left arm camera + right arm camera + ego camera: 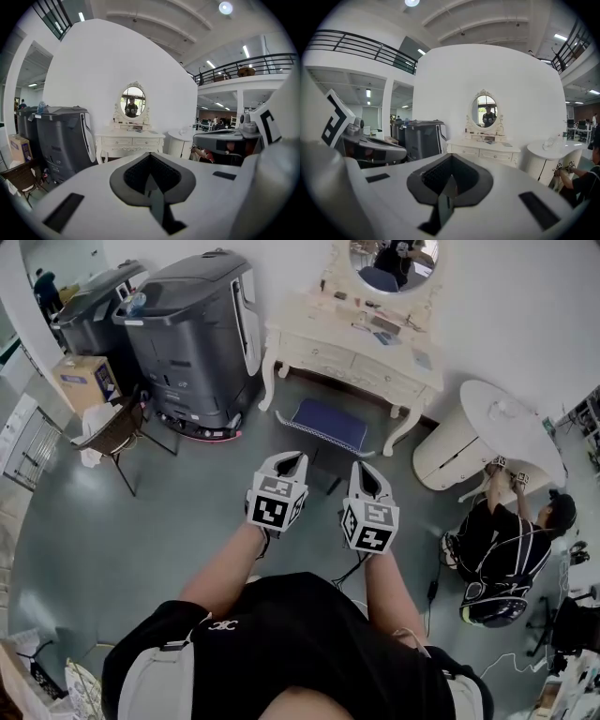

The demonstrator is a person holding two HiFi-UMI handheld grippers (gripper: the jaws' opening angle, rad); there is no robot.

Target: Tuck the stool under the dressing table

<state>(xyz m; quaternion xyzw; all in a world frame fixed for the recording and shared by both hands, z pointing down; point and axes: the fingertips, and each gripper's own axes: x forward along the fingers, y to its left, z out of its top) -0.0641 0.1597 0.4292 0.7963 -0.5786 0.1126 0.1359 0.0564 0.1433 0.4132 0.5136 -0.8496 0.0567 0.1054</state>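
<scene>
A stool with a blue cushion (328,424) and cream legs stands on the grey floor in front of the cream dressing table (354,354), which carries an oval mirror (394,262). In the head view my left gripper (292,460) and right gripper (365,471) are held side by side, a short way on my side of the stool and above the floor. Both are shut with nothing between the jaws. The dressing table (130,139) shows beyond the jaws in the left gripper view, and the dressing table (483,149) does likewise in the right gripper view; the stool is hidden in both.
A large dark grey machine (200,337) stands left of the dressing table, with a brown chair (112,432) and a cardboard box (86,381) further left. A round white cabinet (478,432) stands at the right, where a person in black (502,540) crouches.
</scene>
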